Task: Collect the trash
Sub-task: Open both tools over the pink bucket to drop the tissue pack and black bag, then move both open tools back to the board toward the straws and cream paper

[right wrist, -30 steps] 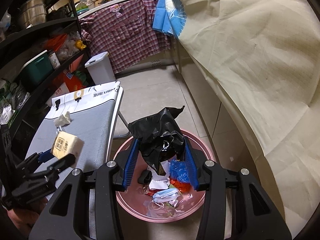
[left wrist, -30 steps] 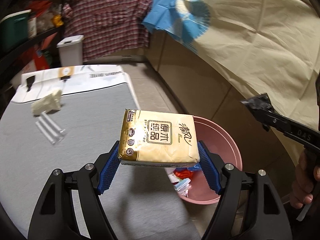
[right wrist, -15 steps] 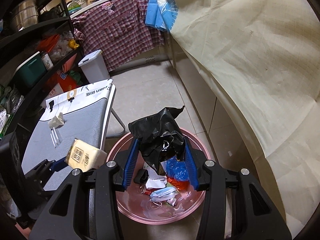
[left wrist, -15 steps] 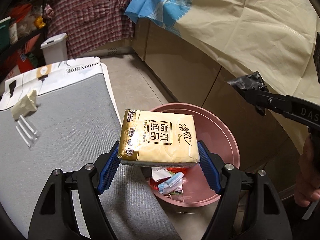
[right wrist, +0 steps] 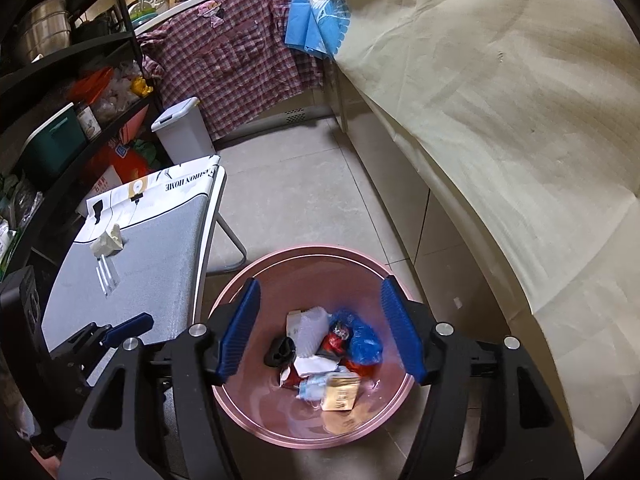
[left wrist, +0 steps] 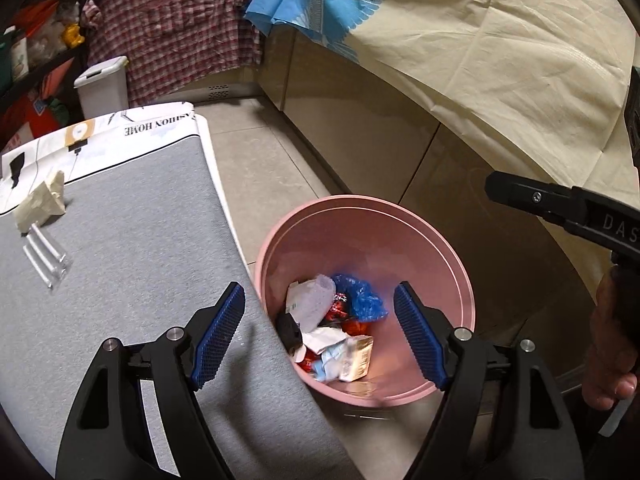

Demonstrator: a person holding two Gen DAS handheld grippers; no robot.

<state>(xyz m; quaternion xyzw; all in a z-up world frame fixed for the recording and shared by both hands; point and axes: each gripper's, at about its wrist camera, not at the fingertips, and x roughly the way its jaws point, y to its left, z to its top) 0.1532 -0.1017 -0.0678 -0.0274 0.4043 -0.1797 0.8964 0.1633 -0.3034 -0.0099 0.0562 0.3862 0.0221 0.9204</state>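
Glossy pink plastic basin (right wrist: 276, 424) (smooth, reflective inside); matt grey cloth covers the table (left wrist: 132, 248); each claw's pads (left wrist: 218, 332) are ridged blue rubber.

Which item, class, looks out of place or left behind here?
Nothing is spilled. The crumpled paper and clear straws lie on the grey table, not in the pink basin. Both grippers hang open above it.

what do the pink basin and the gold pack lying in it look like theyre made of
Pink basin: apparently moulded plastic, glossy; its wall mirrors the trash and light glints off the smooth rim.
Gold pack: probably thin plastic film wrap, slightly shiny with printing; motion blur leaves it uncertain.
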